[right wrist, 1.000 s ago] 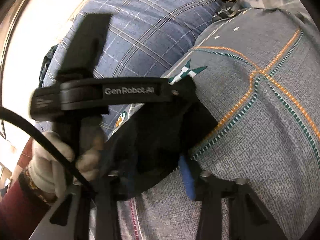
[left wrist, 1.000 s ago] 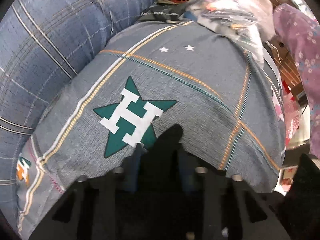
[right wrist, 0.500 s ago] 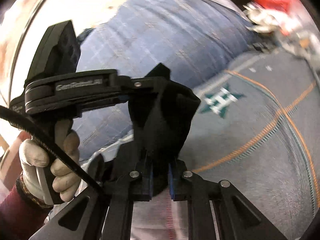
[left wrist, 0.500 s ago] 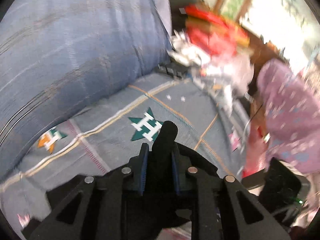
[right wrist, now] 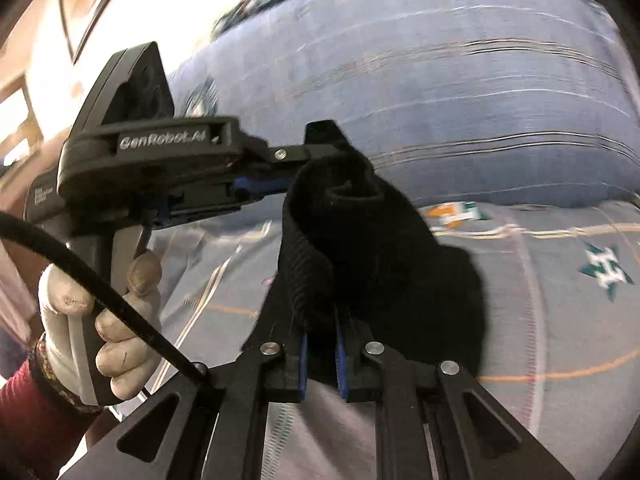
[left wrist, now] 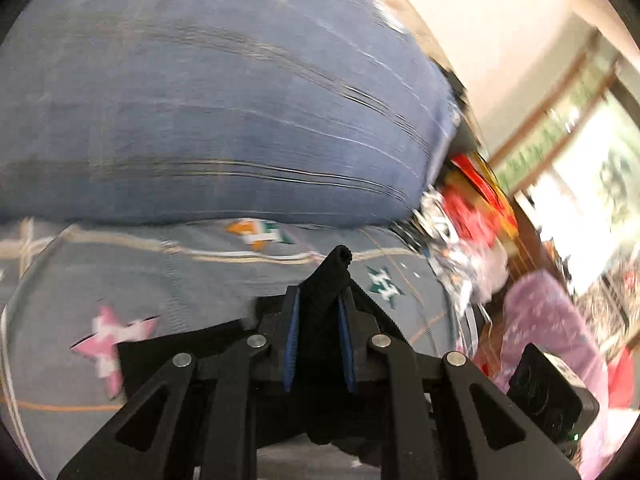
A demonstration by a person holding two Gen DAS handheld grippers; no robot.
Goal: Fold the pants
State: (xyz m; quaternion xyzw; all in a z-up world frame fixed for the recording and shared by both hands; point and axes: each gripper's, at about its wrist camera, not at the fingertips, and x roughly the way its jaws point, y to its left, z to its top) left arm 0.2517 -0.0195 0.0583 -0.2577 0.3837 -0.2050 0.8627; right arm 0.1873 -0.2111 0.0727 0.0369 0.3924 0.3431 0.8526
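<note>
both claws clamped on black pants: left claw (left wrist: 318, 344), right claw (right wrist: 320, 354) | pants (right wrist: 360, 248) held bunched above bed (right wrist: 540, 320) | fold judged not started

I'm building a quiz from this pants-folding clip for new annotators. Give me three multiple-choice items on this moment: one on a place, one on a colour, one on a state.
1. Where is the left gripper relative to the right gripper in the right wrist view?
A. above and to its left
B. below it
C. out of view

2. What colour are the pants?
A. white
B. black
C. red

3. What state is the right gripper in?
A. wide open
B. shut on nothing
C. shut on the pants

Key: 1 A, its body with the gloved left hand fills the left of the picture, fingers reaching the raised fabric; 2 B, the ribbed cloth is black against the grey starred bedsheet; 3 C, the blue pads pinch the cloth.
</note>
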